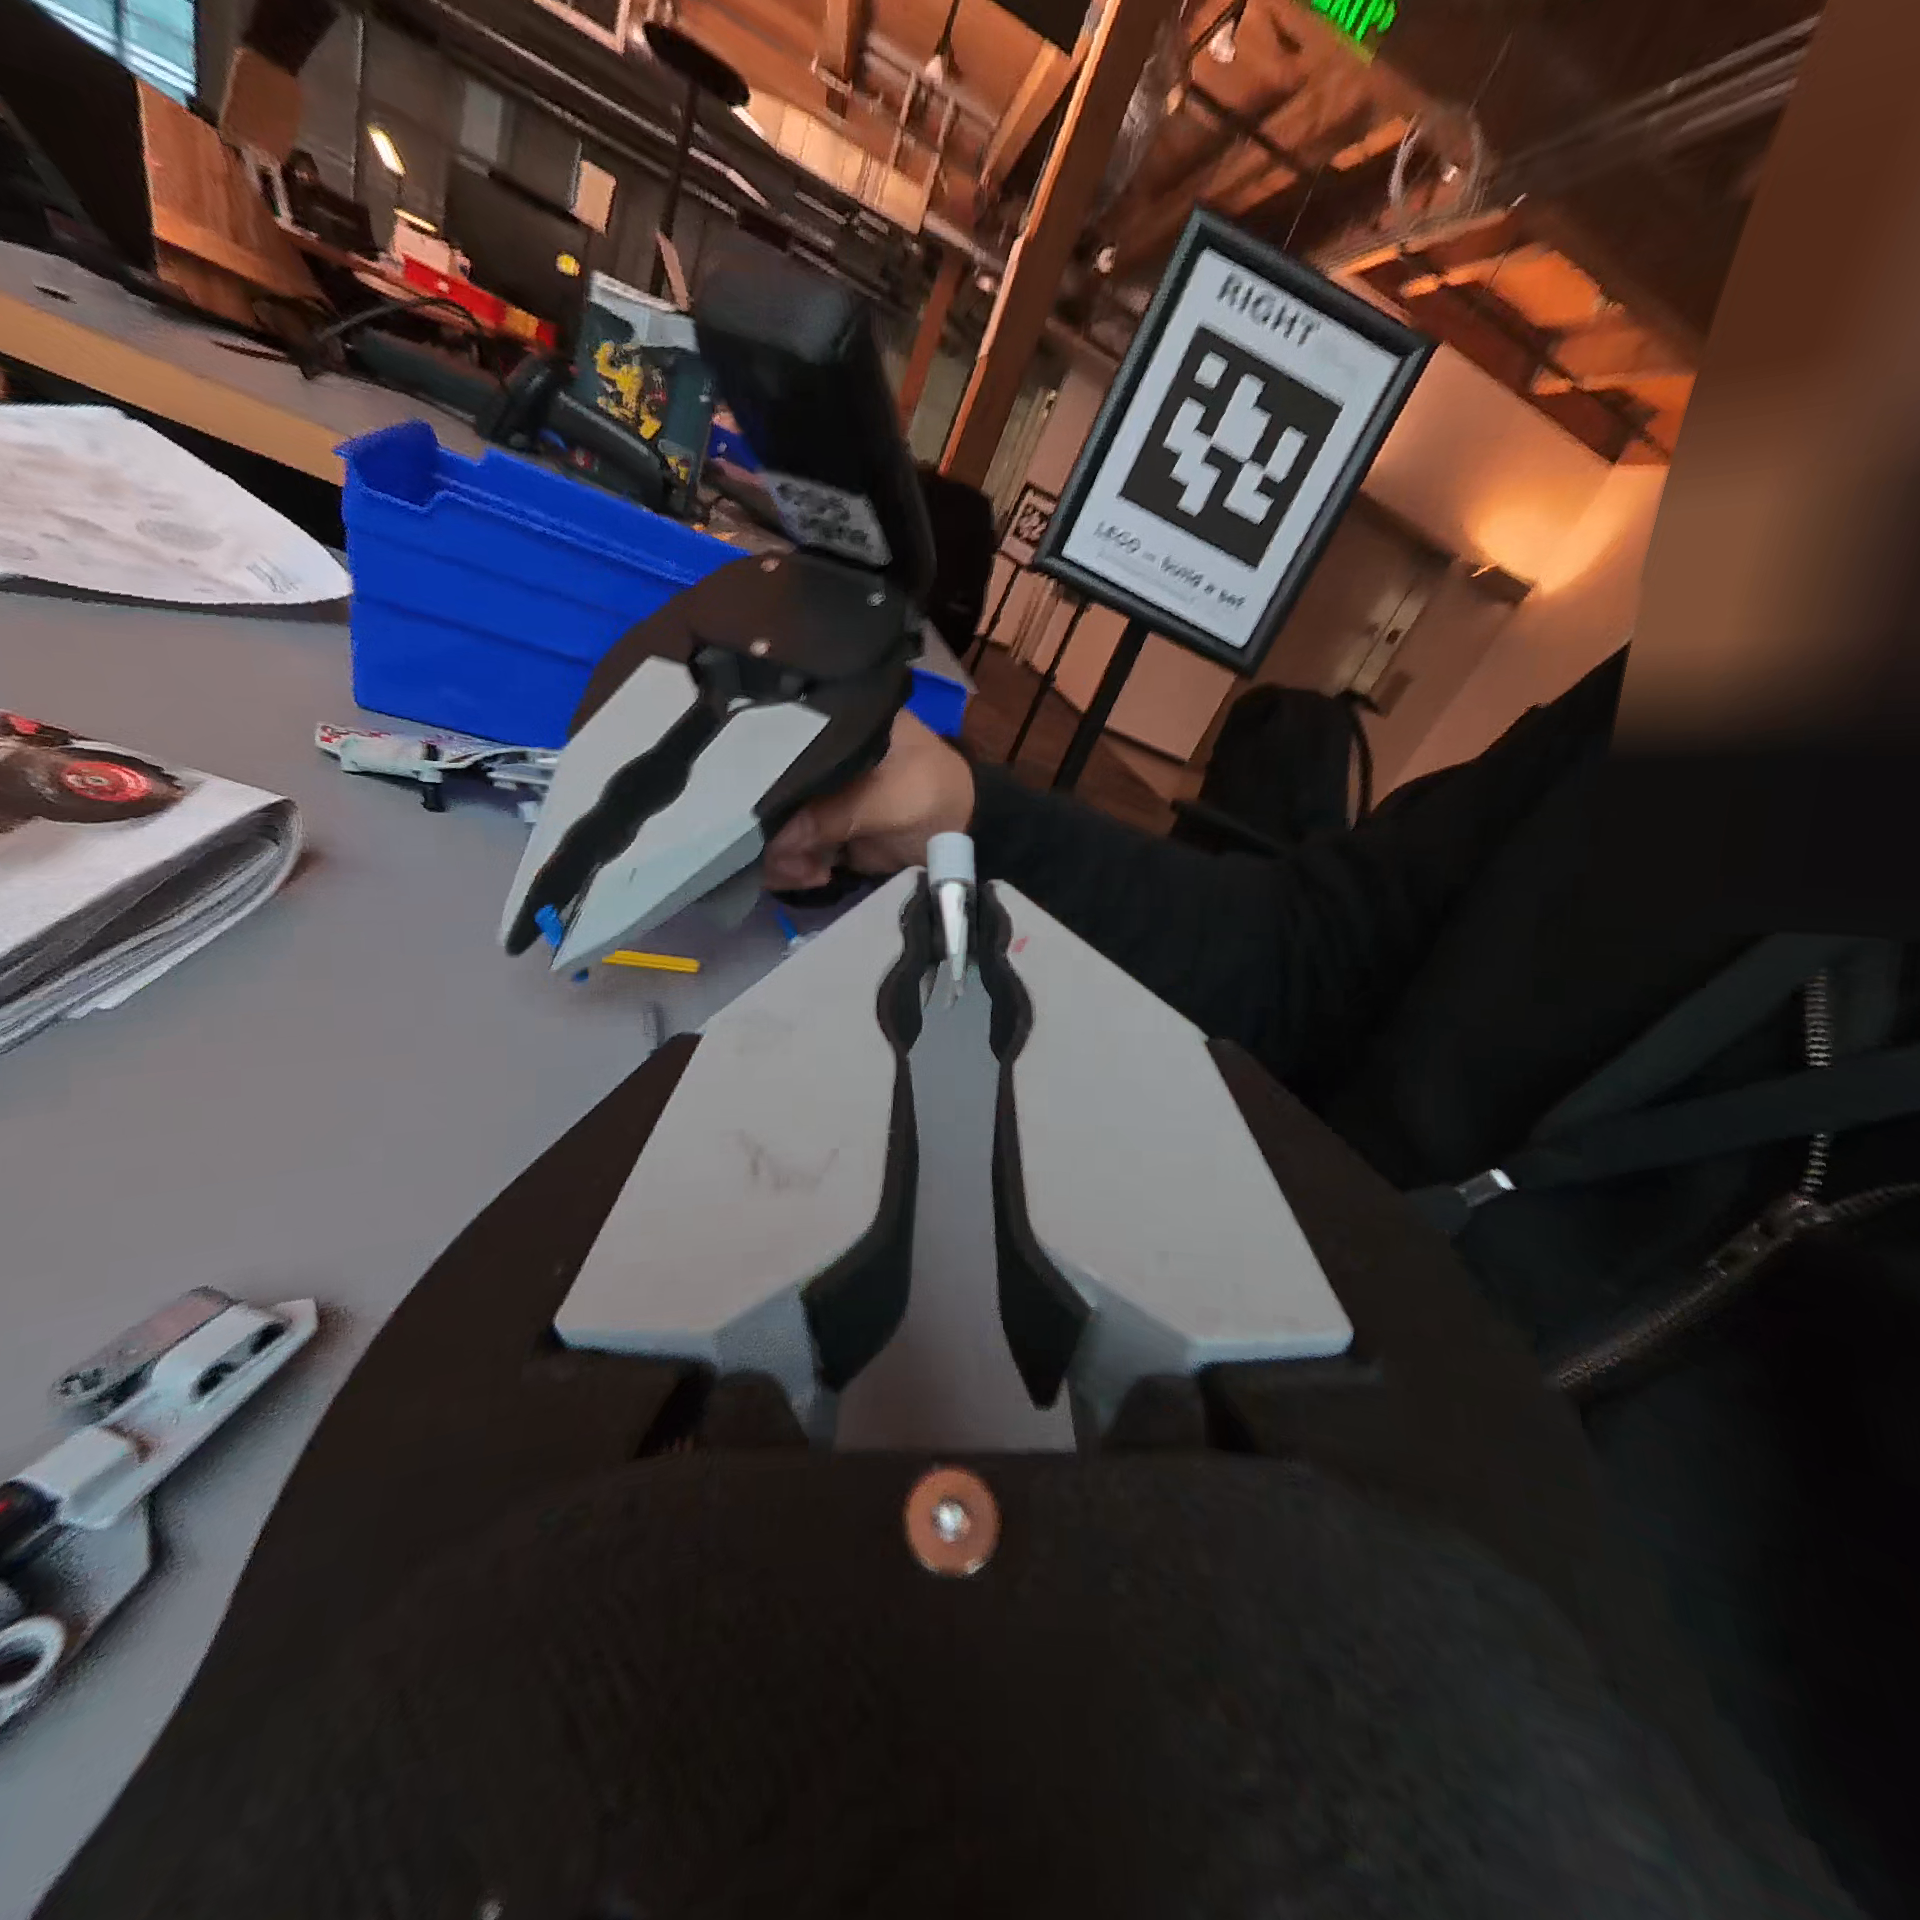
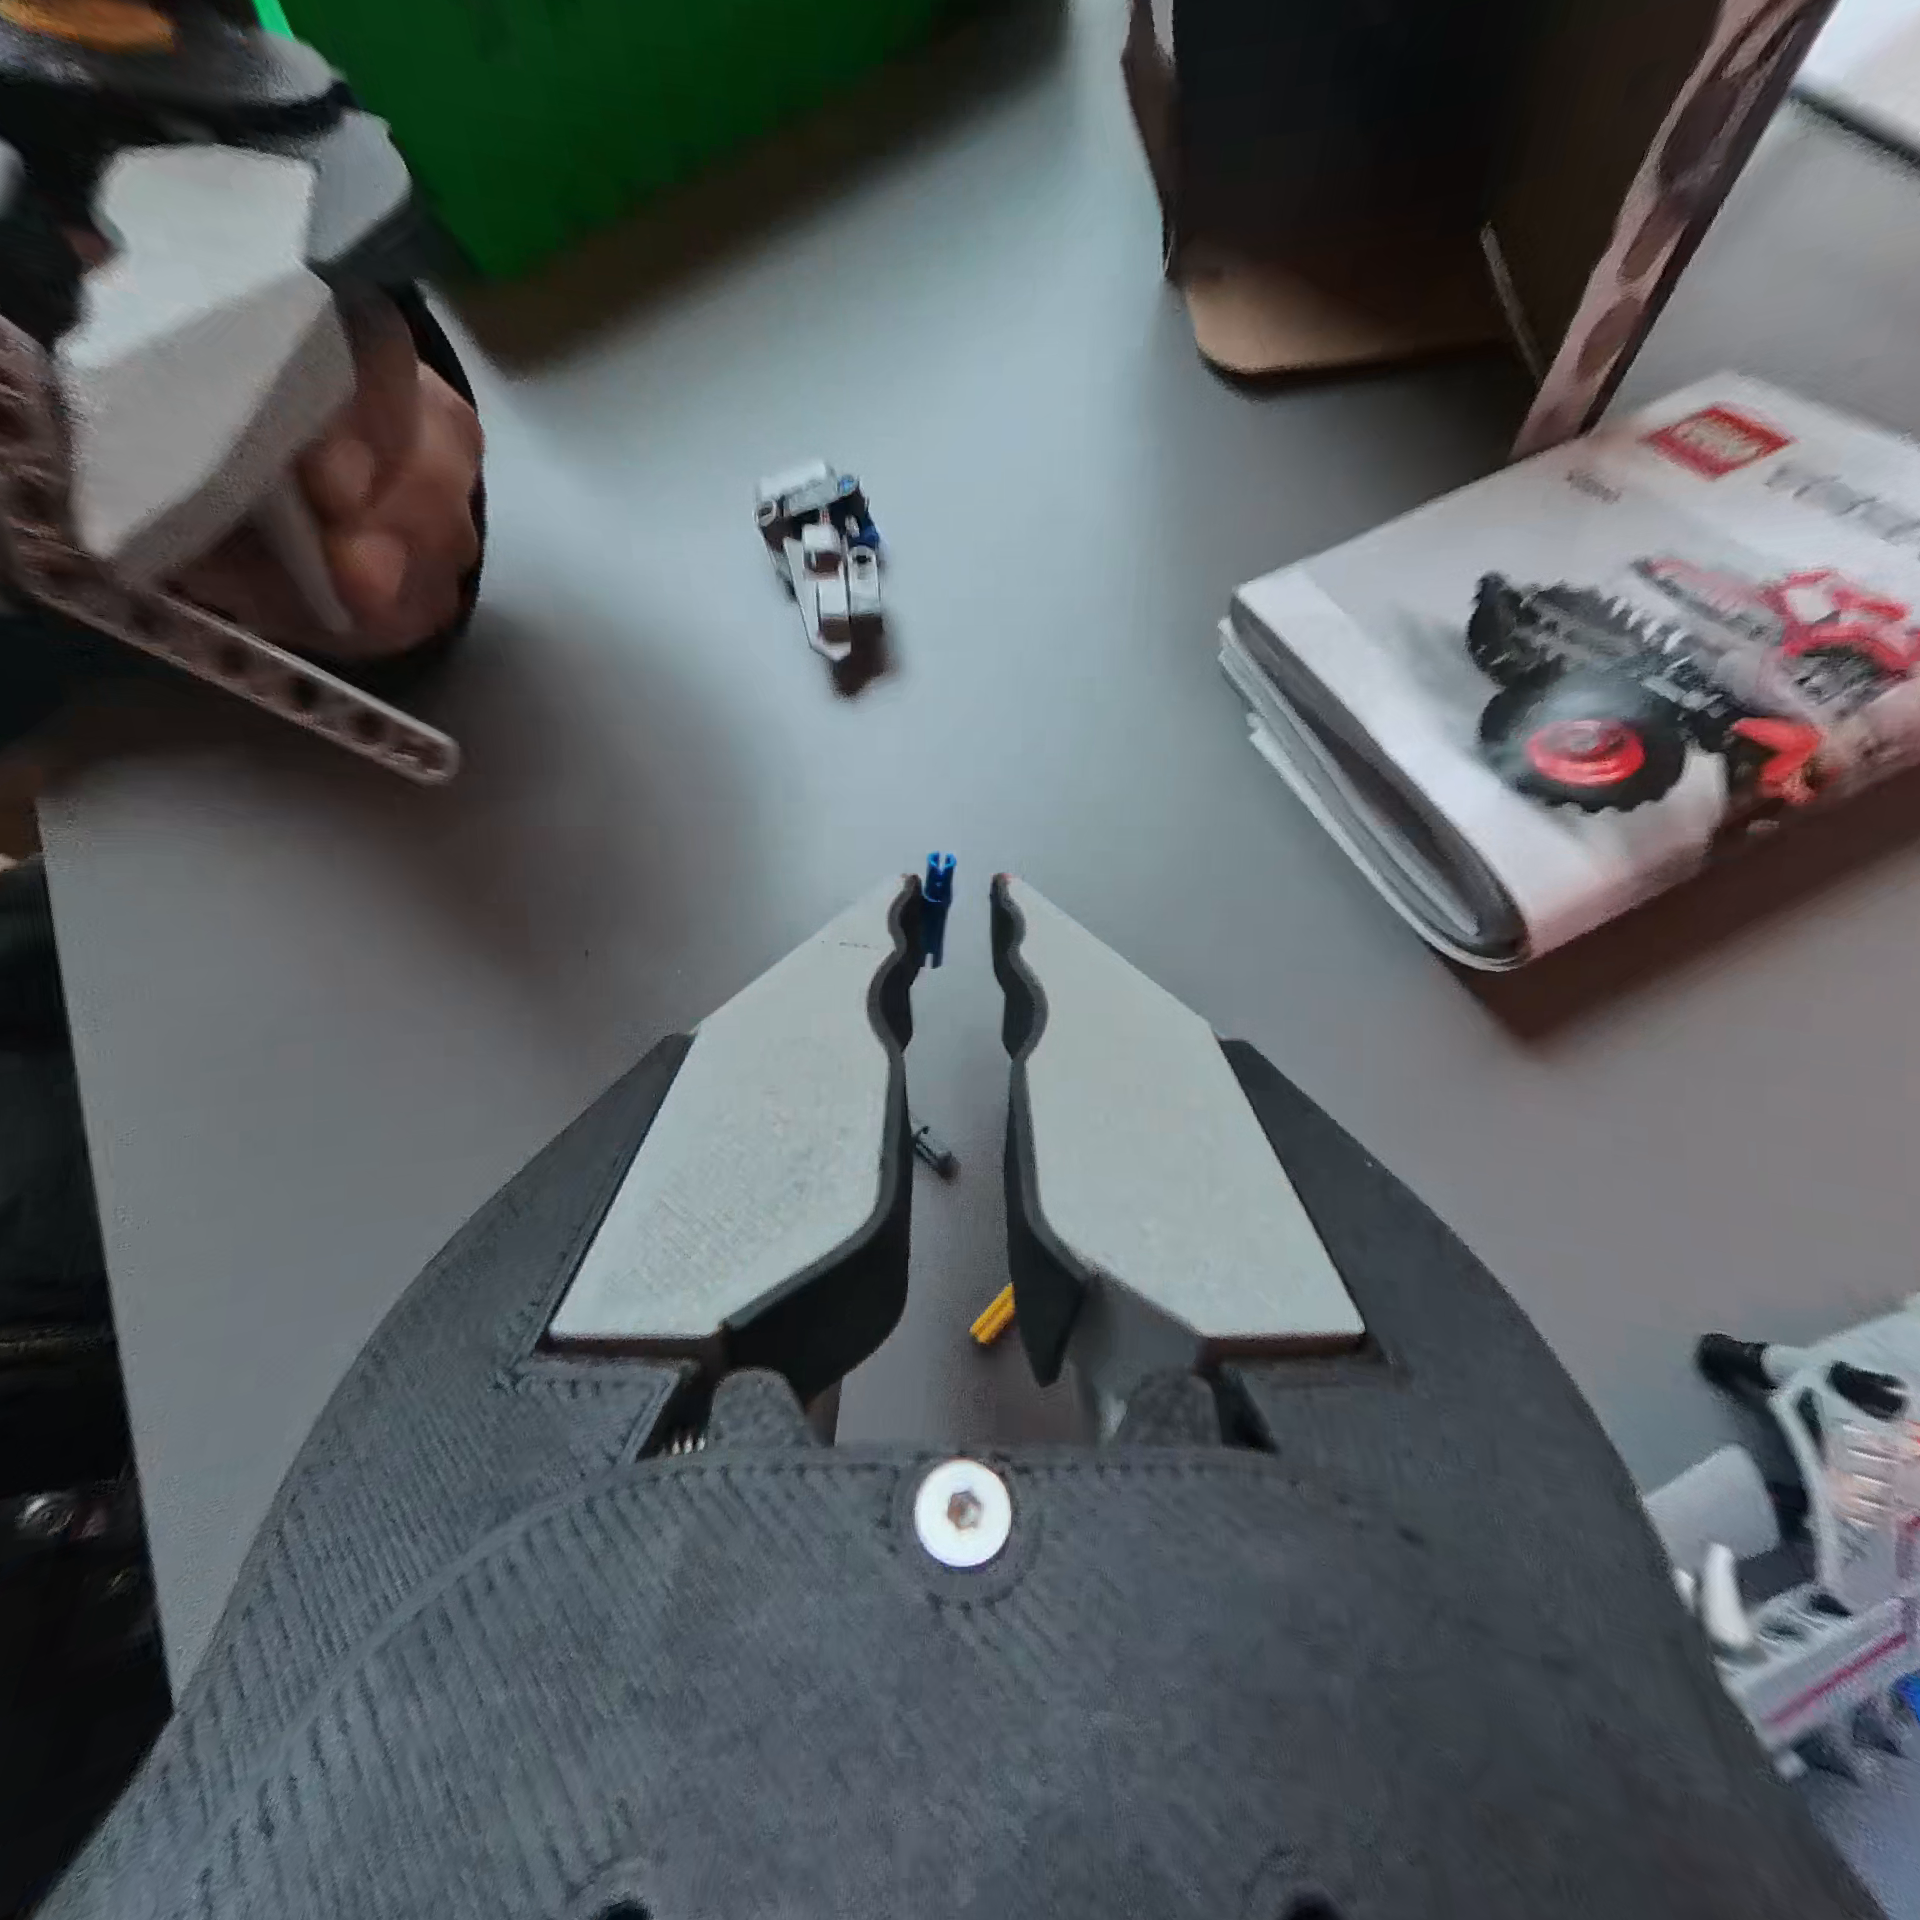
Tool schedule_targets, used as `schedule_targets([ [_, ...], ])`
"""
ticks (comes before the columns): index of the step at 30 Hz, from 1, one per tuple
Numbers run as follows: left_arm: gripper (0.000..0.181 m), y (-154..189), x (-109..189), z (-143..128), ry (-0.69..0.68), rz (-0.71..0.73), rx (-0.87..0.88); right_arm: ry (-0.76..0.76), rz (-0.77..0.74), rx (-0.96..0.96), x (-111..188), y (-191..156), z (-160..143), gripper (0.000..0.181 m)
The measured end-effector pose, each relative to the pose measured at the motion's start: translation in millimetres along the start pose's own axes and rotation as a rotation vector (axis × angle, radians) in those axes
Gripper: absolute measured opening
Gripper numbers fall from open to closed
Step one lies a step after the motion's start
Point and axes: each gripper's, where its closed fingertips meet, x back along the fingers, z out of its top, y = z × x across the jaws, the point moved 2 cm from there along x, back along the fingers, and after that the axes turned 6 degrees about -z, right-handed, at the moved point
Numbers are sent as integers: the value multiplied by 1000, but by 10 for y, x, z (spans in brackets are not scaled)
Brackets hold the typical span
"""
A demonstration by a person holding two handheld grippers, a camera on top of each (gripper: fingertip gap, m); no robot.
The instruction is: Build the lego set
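In the left wrist view our left hand-held gripper point(image 1: 951, 914) pinches a grey beam point(image 1: 950, 902) above the tabletop point(image 1: 343, 1122), while in the right wrist view our right hand-held gripper point(image 2: 958, 914), jaws slightly parted, carries a blue pin point(image 2: 937, 906) against its left finger.

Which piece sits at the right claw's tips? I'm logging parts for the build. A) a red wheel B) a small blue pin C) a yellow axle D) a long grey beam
B: the right claw has a small blue pin at its tips, against its left finger.
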Motion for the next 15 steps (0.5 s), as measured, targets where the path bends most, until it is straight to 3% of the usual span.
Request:
schedule_targets([
  [3, 5, 26, 15, 7, 14, -49, 41, -111, -12, -30, -97, 60, -171, 22],
  [8, 5, 47, 17, 19, 23, -58, 18, -137, -54, 15, -109, 99, -224, 27],
  [11, 5, 138, 24, 68, 56, -121, 6, 7, -33, 20, 3, 49, -23, 21],
  [14, 5, 305, 14, 111, 76, -208, -59, -148, -77, 31, -78, 135, -247, 29],
  [15, 5, 373, 8, 119, 78, -239, -93, -123, -69, 28, -85, 101, -223, 28],
])
